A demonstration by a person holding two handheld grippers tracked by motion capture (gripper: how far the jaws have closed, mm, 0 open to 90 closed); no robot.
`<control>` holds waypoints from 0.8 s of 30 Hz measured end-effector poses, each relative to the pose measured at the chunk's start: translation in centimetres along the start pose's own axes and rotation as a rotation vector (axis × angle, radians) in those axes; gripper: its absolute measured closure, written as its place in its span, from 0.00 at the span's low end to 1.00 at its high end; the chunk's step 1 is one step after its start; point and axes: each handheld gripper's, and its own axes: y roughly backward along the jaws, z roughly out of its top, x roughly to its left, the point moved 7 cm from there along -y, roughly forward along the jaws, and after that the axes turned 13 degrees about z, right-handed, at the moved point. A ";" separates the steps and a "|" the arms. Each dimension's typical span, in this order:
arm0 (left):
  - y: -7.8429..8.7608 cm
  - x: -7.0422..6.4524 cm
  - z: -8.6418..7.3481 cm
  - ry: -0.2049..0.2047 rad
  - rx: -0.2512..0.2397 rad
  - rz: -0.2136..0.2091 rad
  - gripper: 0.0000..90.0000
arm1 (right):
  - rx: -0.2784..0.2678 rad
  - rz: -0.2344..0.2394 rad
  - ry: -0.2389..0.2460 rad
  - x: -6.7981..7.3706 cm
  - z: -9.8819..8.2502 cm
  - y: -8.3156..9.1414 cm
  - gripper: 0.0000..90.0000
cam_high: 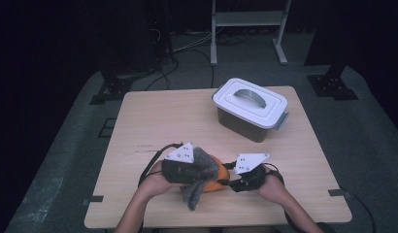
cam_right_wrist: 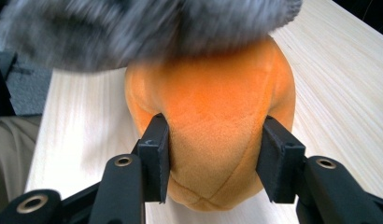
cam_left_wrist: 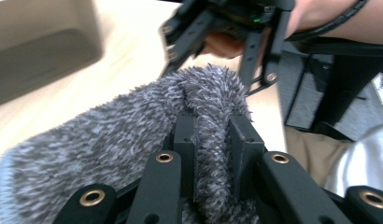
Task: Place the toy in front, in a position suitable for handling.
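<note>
A grey fuzzy cloth (cam_high: 203,162) lies draped over an orange plush toy (cam_high: 218,183) near the table's front edge. My left gripper (cam_high: 207,172) comes in from the left, shut on a fold of the cloth. In the left gripper view the fold (cam_left_wrist: 213,107) is pinched tight between the two black jaws of my left gripper (cam_left_wrist: 213,135). From the right, my right gripper (cam_high: 227,180) is shut on the plush. In the right gripper view my right gripper (cam_right_wrist: 215,149) presses both sides of the orange plush toy (cam_right_wrist: 213,102), with the grey cloth (cam_right_wrist: 133,28) covering its top.
A grey box with a white handled lid (cam_high: 249,109) stands shut at the back right of the wooden table (cam_high: 153,121). Black cables trail from both grippers over the tabletop. Beyond the table are a grey floor and a metal frame.
</note>
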 end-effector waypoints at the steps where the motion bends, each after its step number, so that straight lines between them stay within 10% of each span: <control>1: 0.3 0.5 -0.2 0.006 0.005 0.016 0.84 | 0.002 -0.002 0.002 -0.1 -0.2 0.2 0.56; 13: -1.4 0.2 -1.4 0.064 0.014 -0.016 0.84 | 0.052 0.037 -0.116 -0.6 -1.5 0.4 0.26; 19: -2.0 -0.5 -1.1 0.066 0.008 -0.054 0.84 | -0.069 0.087 -0.178 -0.7 -0.2 1.4 0.26; 24: -1.5 -0.2 -0.5 0.071 -0.018 -0.043 0.84 | -0.029 0.045 -0.171 -0.8 -1.1 -0.1 0.32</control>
